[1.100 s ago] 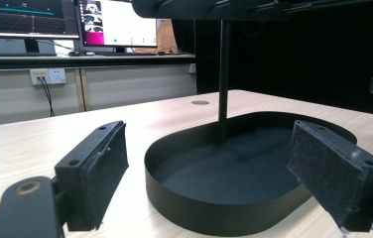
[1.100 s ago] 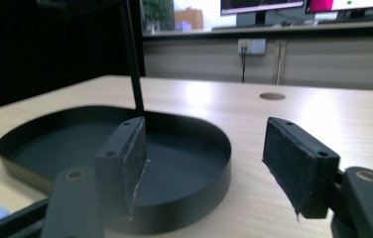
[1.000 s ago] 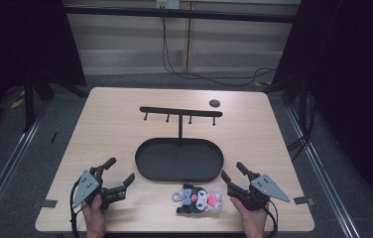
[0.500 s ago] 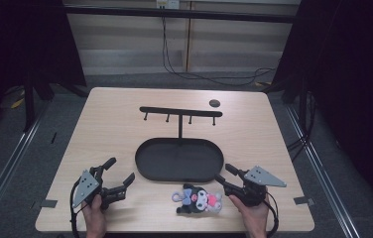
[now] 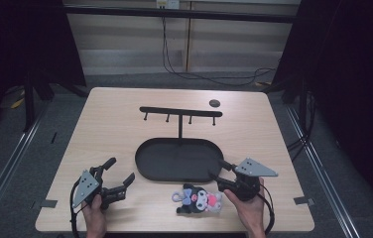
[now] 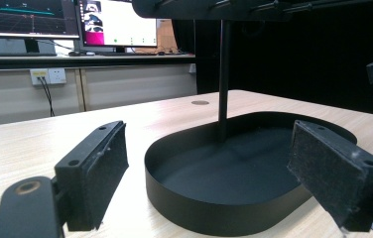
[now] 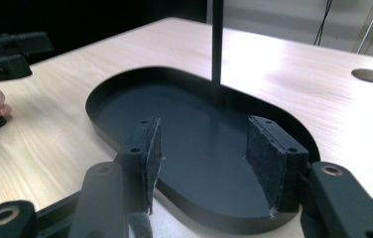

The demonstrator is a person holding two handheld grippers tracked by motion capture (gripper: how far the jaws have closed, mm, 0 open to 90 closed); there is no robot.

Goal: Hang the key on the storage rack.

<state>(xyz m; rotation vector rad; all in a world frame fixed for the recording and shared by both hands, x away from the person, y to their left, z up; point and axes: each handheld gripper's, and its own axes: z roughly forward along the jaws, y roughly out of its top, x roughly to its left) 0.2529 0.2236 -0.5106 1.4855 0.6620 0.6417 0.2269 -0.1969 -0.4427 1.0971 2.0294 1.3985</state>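
The plush toy lay near the surface's front edge, just before the black tray. The right gripper hovered beside it, fingers apart; the left gripper, fingers spread wide, stayed near the front-left corner.

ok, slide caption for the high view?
Both open grippers flank a small plush doll keychain before a black oval tray stand.

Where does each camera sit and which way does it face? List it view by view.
High view: above the person's side, looking forward and down on the table; forearms and both grippers show.
Left gripper view: low on the left gripper, facing the black tray; open jaws show.
Right gripper view: on the right gripper, facing the tray; open jaws show.
Both gripper views share the tray and stand post.
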